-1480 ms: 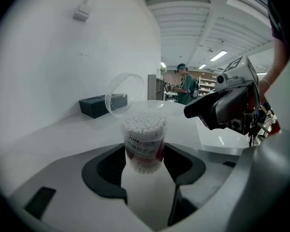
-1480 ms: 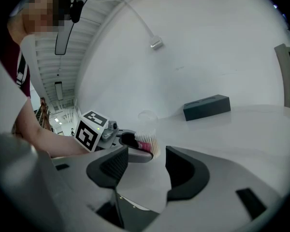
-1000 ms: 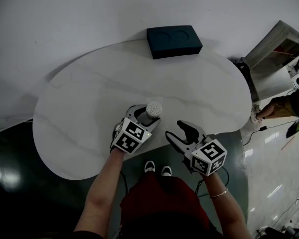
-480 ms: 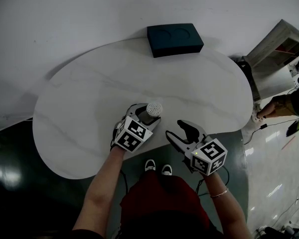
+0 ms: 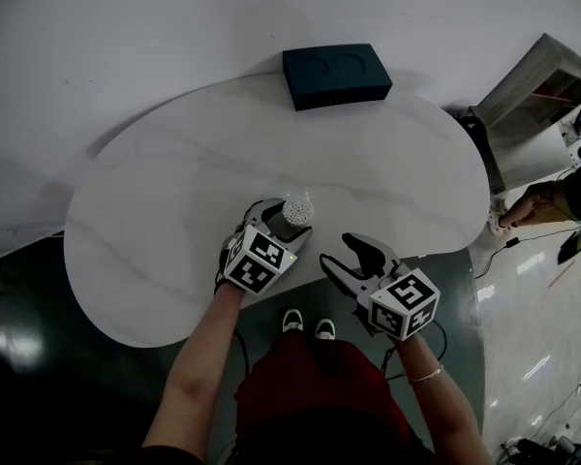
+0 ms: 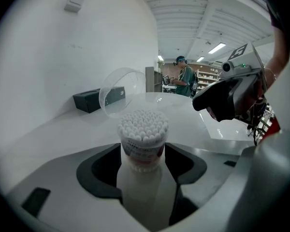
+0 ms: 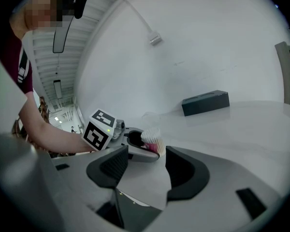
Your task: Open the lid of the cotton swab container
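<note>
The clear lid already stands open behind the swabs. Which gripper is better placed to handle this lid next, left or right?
Right, probably. The left gripper is clamped on the cotton swab container, so it is busy. The right gripper is open and empty, close beside it, and looks toward the clear lid.

Barely anything is changing: the head view is drifting, so the box (image 5: 336, 74), the container (image 5: 296, 209), the left gripper (image 5: 286, 221) and the right gripper (image 5: 347, 257) are all sliding slightly up and left together in that view.
</note>
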Motion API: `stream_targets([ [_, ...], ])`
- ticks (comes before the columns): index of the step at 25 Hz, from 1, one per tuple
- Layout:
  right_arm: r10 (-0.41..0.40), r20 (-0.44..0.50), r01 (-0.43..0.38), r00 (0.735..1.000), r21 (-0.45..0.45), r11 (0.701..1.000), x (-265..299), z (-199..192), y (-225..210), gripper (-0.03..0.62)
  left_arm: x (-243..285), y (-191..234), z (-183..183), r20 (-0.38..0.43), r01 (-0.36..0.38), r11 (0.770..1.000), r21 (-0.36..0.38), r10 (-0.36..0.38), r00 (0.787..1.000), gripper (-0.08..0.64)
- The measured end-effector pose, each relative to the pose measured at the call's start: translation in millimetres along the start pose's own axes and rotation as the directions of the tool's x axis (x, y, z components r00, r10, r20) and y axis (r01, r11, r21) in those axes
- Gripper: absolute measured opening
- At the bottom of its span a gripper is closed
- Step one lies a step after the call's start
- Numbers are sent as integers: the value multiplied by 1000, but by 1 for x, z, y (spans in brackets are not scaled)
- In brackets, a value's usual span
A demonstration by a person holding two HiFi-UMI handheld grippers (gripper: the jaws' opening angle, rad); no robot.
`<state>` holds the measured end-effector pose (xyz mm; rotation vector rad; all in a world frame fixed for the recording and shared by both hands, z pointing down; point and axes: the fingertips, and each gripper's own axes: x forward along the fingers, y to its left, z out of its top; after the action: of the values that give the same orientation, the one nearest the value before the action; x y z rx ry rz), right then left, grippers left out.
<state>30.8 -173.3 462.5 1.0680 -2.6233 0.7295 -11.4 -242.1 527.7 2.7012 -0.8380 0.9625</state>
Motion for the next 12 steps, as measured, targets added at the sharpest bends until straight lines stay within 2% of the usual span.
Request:
stream_targets([
  [7, -2, 0, 2, 1000, -7, 1000, -4, -2, 2, 253, -4, 2, -2, -2, -28, 998, -48, 28, 1000, 305],
  [12, -7, 10, 7, 1000, 4, 1000, -10, -3, 0, 253, -15, 0, -11, -3, -66, 994, -92, 66, 998, 307],
])
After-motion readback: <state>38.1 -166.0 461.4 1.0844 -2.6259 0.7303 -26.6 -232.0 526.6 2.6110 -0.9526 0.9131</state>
